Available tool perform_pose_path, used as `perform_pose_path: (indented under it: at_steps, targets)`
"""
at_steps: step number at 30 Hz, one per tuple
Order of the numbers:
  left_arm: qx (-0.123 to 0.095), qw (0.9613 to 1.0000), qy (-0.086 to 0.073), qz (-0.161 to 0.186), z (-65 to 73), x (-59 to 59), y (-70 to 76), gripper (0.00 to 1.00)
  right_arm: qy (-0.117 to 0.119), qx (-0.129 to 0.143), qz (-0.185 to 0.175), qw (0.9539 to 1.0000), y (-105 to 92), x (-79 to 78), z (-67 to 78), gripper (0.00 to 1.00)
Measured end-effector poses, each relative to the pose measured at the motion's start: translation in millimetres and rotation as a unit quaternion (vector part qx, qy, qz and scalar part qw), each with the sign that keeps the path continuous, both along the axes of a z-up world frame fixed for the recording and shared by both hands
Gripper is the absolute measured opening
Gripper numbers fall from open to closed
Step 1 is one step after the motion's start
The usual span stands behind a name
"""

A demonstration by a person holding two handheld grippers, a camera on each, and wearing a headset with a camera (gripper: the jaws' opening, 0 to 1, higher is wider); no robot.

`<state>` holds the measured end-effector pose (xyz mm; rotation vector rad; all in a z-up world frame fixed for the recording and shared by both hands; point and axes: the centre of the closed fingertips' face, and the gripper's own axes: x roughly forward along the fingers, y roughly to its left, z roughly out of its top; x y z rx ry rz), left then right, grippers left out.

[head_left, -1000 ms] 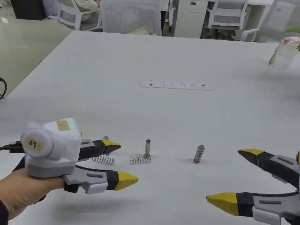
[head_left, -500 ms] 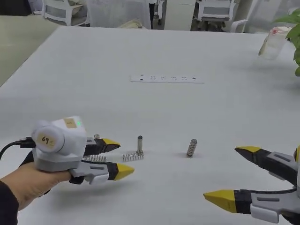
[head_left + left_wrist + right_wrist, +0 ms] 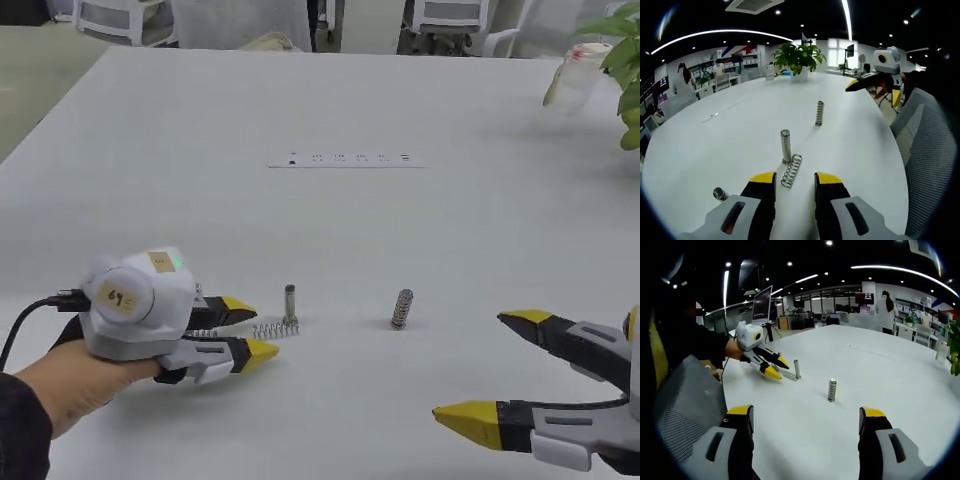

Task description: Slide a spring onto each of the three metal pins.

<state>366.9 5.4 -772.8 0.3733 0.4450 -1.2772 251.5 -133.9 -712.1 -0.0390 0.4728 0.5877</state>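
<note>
Both grippers are released and empty. A loose spring [image 3: 275,329] lies against the bare pin [image 3: 290,303] base, just ahead of the left gripper [image 3: 258,327]; the right gripper [image 3: 478,365] is well right. The left gripper view reveals another pin [image 3: 720,193] beside its jaw.

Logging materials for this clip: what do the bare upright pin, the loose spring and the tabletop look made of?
Bare upright pin: likely polished steel, silvery with bright highlights. Loose spring: thin bare metal wire, glinting coils. Tabletop: smooth matte white, probably laminate; its core can't be told.
</note>
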Motion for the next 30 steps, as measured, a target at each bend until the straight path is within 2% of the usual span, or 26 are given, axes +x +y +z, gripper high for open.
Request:
perform_pose_path:
  at_steps: [15,30]
  targets:
    - [0.024,0.9996,-0.008,-0.009,-9.6,3.4,-1.5,0.18,0.004,0.001,-0.004,1.0,-4.8,-1.8,-2.4,0.84]
    - [0.034,0.9993,-0.013,-0.009,-13.4,3.4,-2.5,0.11,0.003,0.001,-0.005,1.0,-5.4,-2.3,-1.4,0.83]
